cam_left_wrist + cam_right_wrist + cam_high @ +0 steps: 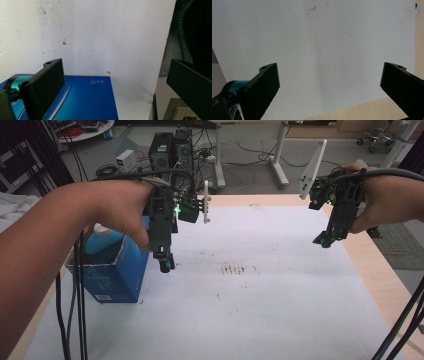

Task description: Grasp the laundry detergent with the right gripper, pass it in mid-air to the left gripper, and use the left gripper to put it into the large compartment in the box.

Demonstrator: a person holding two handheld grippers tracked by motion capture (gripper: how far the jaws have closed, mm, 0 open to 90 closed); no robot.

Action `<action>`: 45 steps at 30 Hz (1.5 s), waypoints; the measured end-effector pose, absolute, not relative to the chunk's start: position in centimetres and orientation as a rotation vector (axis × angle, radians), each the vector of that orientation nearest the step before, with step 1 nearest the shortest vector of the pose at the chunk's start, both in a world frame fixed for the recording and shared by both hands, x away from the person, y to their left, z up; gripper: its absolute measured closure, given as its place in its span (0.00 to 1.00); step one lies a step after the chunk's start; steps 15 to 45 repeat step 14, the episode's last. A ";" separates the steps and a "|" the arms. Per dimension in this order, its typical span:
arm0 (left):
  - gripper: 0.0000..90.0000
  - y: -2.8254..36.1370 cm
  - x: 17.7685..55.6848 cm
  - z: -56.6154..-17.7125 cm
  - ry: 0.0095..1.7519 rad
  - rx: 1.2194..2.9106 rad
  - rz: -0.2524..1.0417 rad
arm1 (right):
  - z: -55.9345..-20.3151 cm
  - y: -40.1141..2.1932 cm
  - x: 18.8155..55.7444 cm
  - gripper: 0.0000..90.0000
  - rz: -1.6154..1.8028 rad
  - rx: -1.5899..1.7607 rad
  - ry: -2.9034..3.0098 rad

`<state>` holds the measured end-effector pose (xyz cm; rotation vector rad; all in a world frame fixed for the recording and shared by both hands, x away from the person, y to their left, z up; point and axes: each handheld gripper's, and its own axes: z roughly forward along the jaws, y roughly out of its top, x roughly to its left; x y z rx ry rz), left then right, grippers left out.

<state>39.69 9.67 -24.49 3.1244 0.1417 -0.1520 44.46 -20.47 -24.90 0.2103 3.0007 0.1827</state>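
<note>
Standing open on white sheet (260, 310): blue box (117, 270), bottle (102, 236) inside.

Grey floor (250, 150) w/ cables, white desk legs (277, 155), probably PC towers (170, 150).

You're in a lab or workshop, black computer towers (171, 150) on the grey floor, loose black cables (250, 147) around white desk legs (278, 155), your wooden table (372, 270) under stained white paper (260, 300)
</note>
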 end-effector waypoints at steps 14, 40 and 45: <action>0.02 9.7 39.2 -24.5 0.157 3.135 -0.130 | -24.9 -20.4 44.3 0.01 0.189 0.211 3.000; 0.02 9.7 39.2 -24.5 0.157 3.135 -0.130 | -24.9 -20.4 44.3 0.01 0.189 0.211 3.000; 0.02 9.7 39.2 -24.5 0.157 3.135 -0.130 | -24.9 -20.4 44.3 0.01 0.189 0.211 3.000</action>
